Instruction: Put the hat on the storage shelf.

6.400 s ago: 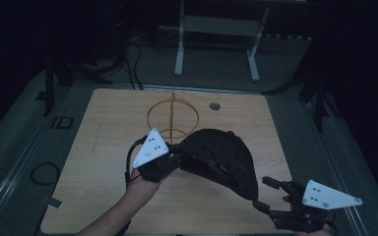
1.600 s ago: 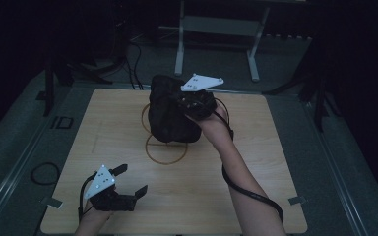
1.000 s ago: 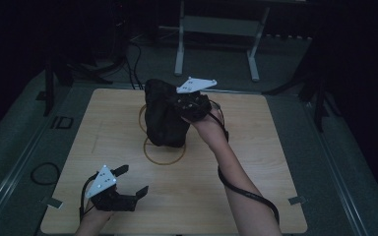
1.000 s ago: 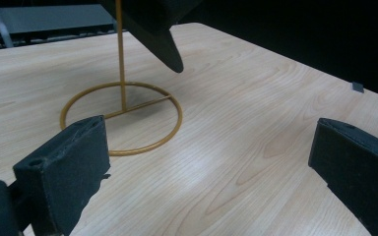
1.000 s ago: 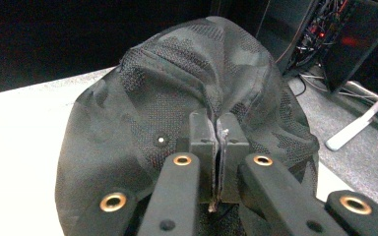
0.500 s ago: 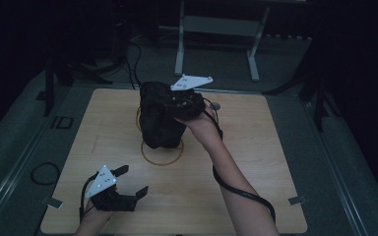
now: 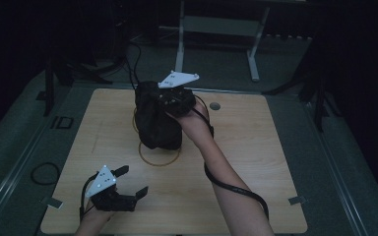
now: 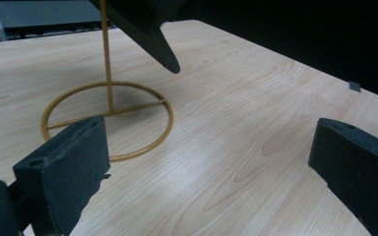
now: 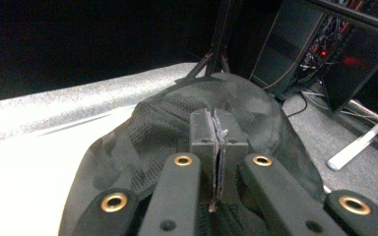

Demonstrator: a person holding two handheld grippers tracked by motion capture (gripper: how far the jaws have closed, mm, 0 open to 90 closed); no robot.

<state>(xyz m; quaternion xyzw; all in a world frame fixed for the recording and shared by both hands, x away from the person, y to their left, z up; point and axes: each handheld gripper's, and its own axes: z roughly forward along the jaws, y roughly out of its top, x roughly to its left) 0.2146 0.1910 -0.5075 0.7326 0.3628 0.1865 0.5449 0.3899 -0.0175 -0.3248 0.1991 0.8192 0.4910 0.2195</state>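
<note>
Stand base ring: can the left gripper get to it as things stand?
Probably yes. The left gripper is open and idle, with bare table between it and the gold stand. The black cap, pinched by the right gripper, hangs above the ring.

1. The stand rests on the surface, its ring base near the middle, slightly toward the left edge.
2. The bag hangs over the stand's upright, above the ring and toward the far edge.
3. The right claw sits at the bag's top.
4. The left claw lies near the surface's near left corner, well apart from the stand.
</note>
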